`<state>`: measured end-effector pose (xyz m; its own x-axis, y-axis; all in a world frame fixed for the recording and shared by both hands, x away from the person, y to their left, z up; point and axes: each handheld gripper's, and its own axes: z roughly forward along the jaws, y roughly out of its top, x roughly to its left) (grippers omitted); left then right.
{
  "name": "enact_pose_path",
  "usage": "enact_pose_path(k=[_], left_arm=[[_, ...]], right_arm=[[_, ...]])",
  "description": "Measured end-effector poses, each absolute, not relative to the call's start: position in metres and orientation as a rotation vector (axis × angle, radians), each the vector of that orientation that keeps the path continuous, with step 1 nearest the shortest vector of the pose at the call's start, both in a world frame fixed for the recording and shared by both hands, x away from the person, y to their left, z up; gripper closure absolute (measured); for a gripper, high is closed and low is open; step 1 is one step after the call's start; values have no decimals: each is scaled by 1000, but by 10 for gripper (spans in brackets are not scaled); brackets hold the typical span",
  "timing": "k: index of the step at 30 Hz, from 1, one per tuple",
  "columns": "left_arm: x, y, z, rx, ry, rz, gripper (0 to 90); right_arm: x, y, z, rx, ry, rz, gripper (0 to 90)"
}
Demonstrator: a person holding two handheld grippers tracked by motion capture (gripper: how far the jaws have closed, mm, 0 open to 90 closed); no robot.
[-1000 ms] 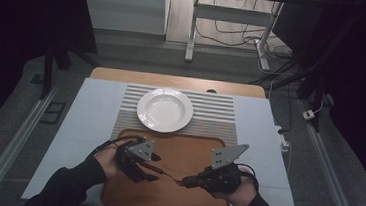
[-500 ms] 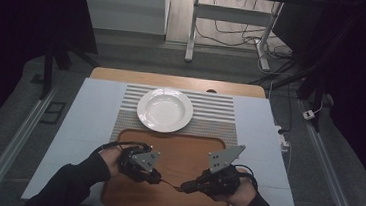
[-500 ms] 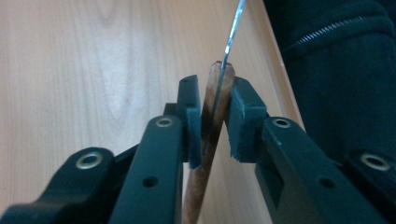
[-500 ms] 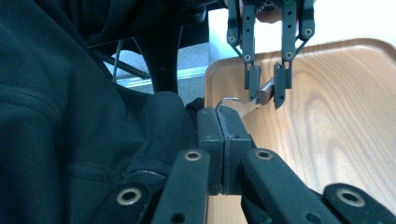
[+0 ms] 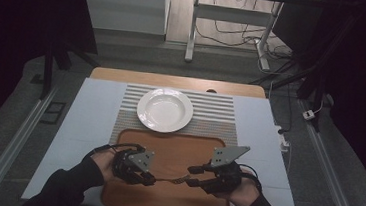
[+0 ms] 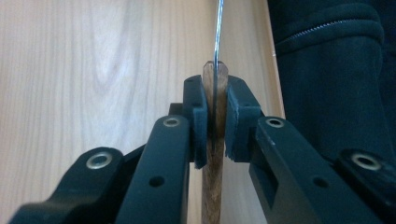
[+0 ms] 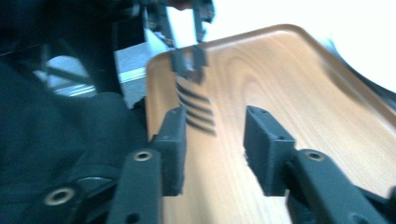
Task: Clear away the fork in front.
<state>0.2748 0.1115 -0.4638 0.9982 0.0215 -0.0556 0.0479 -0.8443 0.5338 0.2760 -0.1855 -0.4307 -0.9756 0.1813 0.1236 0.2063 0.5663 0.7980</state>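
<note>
Left gripper view: tongs (image 6: 215, 122) clamping fork (image 6: 215, 154).

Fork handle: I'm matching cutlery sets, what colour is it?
Brown wood grain; the fork handle shows best in the left gripper view.

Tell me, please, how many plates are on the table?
1: the white plate sits on the striped mat, beyond the wooden tray. None appears hidden.

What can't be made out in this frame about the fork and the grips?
- Fork tines: blurred by motion in right gripper view; tiny in high view.
- Fork handle's lower end: cut off by the bottom edge, left gripper view.
- Right gripper to tines: contact unclear through blur.
</note>
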Motion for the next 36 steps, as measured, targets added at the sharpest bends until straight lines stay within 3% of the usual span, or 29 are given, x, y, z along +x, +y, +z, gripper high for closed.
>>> enact_pose_path(k=[17,26,31,36], left_arm=[[263,137,-465,2566,566,-76,799],[264,150,-475,2505,911,-76,798],[269,152,-482,2483,1028,-79,798],[276,152,-493,2483,1127,-94,797]], right_arm=[[264,-227,-438,-849,-2861,-1408,219],[247,-246,-441,-961,-2942,-1420,121],[242,-256,-445,-1055,-2975,-1398,34],[237,-265,-447,-1142,-2964,-1393,11]])
